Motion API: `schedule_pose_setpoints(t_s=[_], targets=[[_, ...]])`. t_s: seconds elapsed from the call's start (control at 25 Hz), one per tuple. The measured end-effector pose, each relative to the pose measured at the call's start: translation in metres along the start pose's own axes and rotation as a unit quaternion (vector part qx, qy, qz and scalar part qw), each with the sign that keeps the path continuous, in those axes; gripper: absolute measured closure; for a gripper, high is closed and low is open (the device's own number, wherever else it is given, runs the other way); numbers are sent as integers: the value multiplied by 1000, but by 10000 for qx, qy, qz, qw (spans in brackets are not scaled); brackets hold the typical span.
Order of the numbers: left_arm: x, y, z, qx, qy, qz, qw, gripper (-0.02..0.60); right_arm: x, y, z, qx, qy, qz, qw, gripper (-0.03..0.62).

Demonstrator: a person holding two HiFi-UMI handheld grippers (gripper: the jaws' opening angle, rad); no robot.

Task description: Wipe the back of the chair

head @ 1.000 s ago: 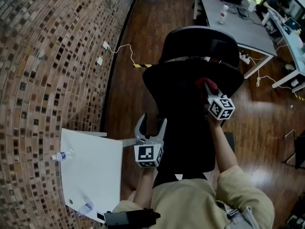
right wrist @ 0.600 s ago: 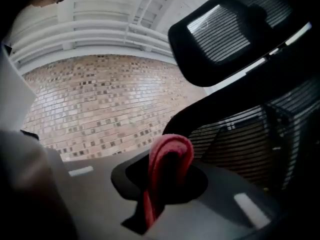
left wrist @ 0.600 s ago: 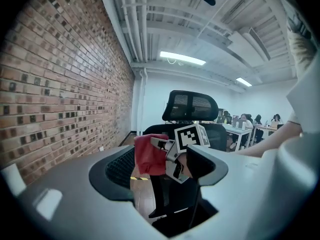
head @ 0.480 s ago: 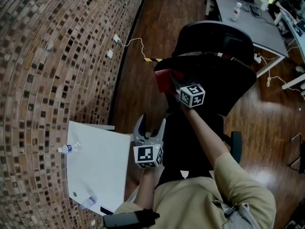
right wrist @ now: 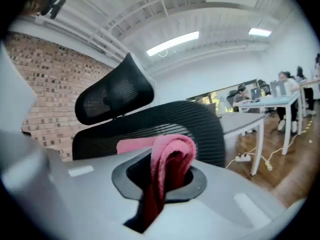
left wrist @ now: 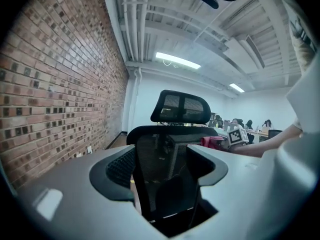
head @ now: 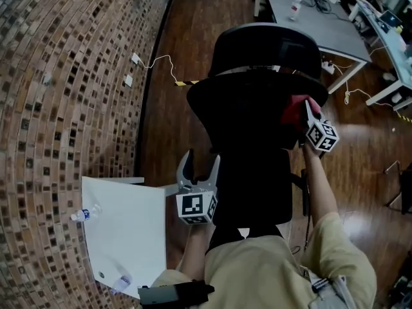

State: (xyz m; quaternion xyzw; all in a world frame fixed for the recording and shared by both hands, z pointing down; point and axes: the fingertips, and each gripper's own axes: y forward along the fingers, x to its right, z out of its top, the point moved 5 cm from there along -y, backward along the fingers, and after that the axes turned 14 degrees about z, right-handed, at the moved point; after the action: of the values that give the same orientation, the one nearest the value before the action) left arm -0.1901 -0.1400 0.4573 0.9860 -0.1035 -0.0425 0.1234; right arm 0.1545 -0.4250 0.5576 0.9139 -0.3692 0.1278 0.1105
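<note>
The office chair [head: 257, 140] is seen from behind and above; its back is made of black mesh in a dark frame, broad and curved along the top edge and narrower below; a separate black mesh headrest [head: 267, 47] is carried above the back on a pale bracket.

A red cloth [head: 293, 111] is held at the right end of the chair's top edge and appears to touch it; it is folded into a thick wad, pink where lit and dark red in its folds. The cloth is clamped between the jaws of the right gripper [head: 306, 108], which are closed on it; a tail of it hangs down through the gap.

The left gripper [head: 199, 163] is held just beside the chair's left edge, lower down the back; its jaws stand partly apart and are closing; nothing is pinched between them, and only the chair's mesh back is seen beyond the gap.

A white table [head: 125, 230] stands just left of the chair, with a water bottle [head: 84, 212] on the side away from the chair; a brick wall [head: 58, 95] is seen further left; a grey desk [head: 315, 24] stands beyond the chair.
</note>
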Motion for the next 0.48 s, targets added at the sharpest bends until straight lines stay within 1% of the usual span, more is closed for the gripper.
schedule_pose_setpoints(t_s=[0.08,0.16,0.28,0.32,0.36,0.4,0.44,0.48], targets=[[7,1,-2,-22,-8,-70,10000,284,25,-19,9,-48,-142,-252,9996,582],[12,-1,-3,-25,-15,-114,9999,284,34,-26,13,-94,-192,-347,9992,582],[13,-5,-3,-19,-22,-86,10000,284,30,-27,13,16,-49,-512,9987,582],[12,-7,-3,-18,-29,-56,10000,284,20,-25,11,-24,-80,-466,9989,582],[10,-9,-3,-17,-34,-21,10000,284,3,-18,6,-176,-232,-265,9992,582],[8,-11,-3,-15,-37,17,10000,284,-23,-6,-1,-408,-454,110,9981,582],[5,-12,-3,-10,-39,58,10000,285,-56,10,-12,-643,-634,623,9940,580],[2,-13,-3,-4,-43,104,9999,285,-92,27,-25,-831,-704,1194,9869,580]])
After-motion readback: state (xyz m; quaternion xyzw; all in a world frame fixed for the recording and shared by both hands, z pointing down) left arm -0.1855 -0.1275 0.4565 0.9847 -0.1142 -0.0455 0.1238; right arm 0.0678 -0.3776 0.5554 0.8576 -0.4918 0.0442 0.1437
